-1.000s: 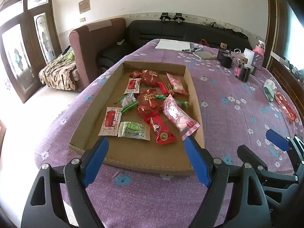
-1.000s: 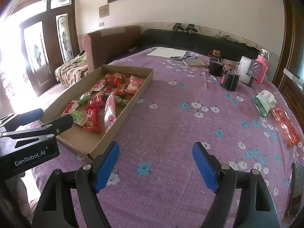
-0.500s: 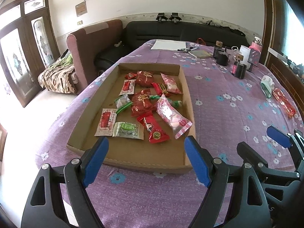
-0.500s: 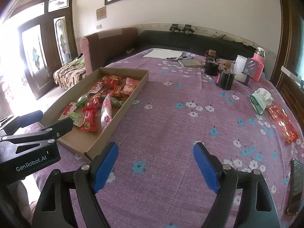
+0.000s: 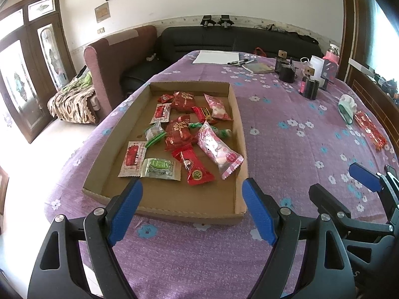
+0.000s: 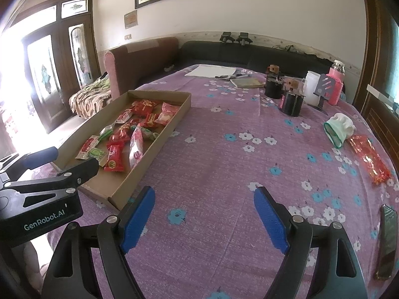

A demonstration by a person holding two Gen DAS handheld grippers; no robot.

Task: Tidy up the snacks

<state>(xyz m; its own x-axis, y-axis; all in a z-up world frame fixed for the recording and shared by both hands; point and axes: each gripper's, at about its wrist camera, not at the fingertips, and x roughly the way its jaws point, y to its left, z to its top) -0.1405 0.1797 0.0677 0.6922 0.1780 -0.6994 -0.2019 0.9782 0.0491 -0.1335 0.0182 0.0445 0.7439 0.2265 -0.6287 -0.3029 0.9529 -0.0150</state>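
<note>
Two hand-held grippers, left (image 5: 192, 209) and right (image 6: 204, 214), hover spread and empty. Assorted wrapped snacks (image 5: 184, 134) lie in the shallow brown cardboard tray (image 5: 239, 134), directly ahead of the left, on the purple floral tabletop (image 6: 224, 164).

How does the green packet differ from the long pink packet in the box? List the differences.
The green packet is short and lies flat; the pink packet is longer and puffier. The green packet sits towards the box's left side, overlapping a red-and-white sachet; the pink packet lies aslant by the right wall. Both have crimped ends and are untouched.
</note>
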